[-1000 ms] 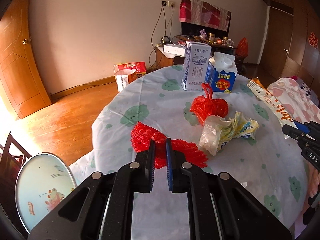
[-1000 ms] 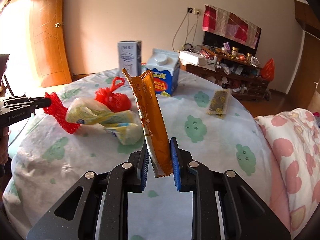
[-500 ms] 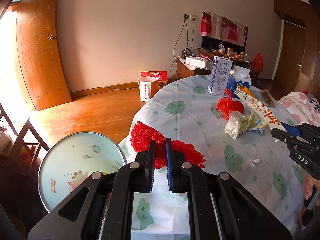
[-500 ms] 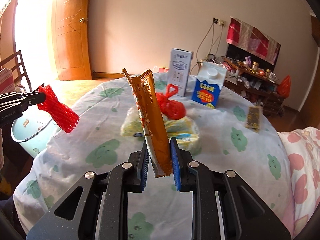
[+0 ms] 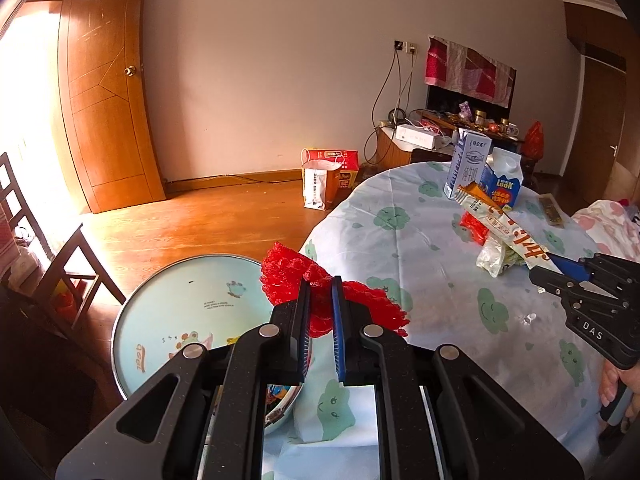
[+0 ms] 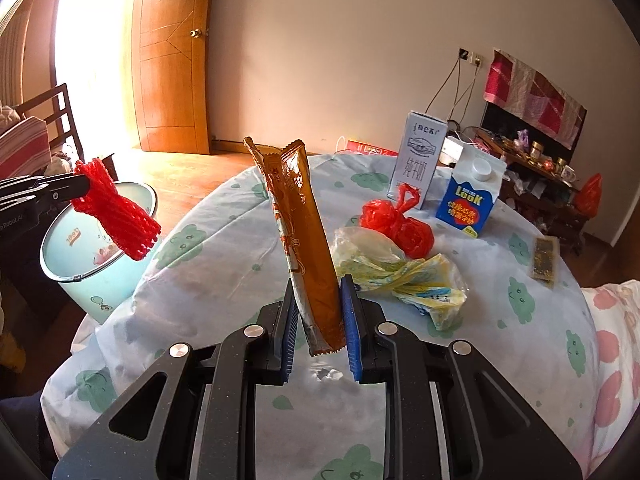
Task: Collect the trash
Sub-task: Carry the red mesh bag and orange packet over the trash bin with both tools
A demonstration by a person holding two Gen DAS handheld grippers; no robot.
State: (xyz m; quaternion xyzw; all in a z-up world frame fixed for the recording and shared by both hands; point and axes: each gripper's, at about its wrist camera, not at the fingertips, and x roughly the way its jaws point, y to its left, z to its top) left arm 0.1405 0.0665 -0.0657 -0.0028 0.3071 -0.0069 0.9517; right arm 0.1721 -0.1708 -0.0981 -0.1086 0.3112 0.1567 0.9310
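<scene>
- Step in hand, as I read it: carrying two bits of trash to the light-blue bin, which stands on the floor just beside the table edge
- Left gripper clamped on the red foam net sleeve; net hangs near the bin's rim, above its table side, not yet clearly over the opening
- Right gripper clamped on the orange snack wrapper, upright, over the table, well apart from the bin
- Next: net needs to be over the bin mouth before jaws part; wrapper needs more travel toward the bin
- On the table, away from the bin: red bag, crumpled yellow bag, 2 cartons
</scene>
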